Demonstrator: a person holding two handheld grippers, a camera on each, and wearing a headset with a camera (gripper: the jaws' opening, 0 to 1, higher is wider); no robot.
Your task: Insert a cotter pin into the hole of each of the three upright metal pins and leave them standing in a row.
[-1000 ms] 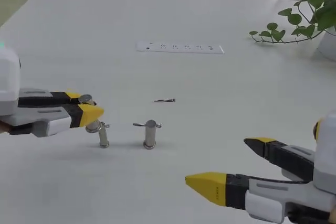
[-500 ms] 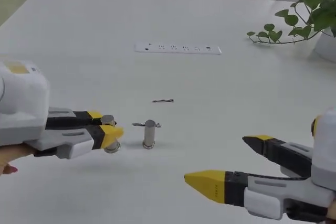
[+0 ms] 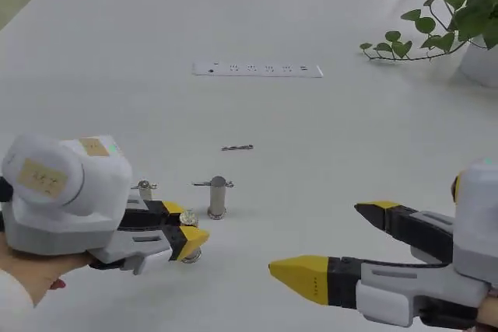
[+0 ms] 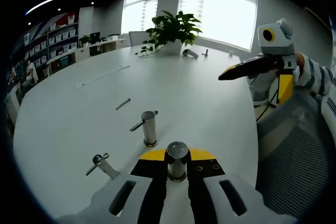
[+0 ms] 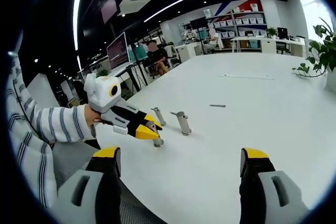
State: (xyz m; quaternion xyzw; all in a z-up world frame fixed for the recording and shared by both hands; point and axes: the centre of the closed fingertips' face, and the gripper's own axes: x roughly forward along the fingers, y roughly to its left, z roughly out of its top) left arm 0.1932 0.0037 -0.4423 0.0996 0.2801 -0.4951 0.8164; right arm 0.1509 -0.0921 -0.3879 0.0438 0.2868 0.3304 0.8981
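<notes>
My left gripper (image 3: 185, 225) is shut on a plain metal pin (image 3: 188, 218), which it holds upright at the near side of the table; the same pin (image 4: 177, 160) stands between the jaws. Behind it stand two metal pins, each with a cotter pin through it: one (image 3: 217, 196) in the middle, one (image 3: 145, 189) beside the gripper body. A loose cotter pin (image 3: 237, 148) lies farther back. My right gripper (image 3: 315, 239) is open and holds nothing, off to the right. In the right gripper view the left gripper (image 5: 137, 126) holds the pin (image 5: 157, 140) in front of the other two.
A white power strip (image 3: 257, 70) lies flat at the back of the white table (image 3: 350, 138). A potted plant (image 3: 459, 5) stands at the far right corner. A person's striped sleeve (image 5: 50, 124) is at the left.
My left gripper has carried the plain pin from the left of the two fitted pins toward me, to a spot just in front of them. The right gripper has stayed put.
</notes>
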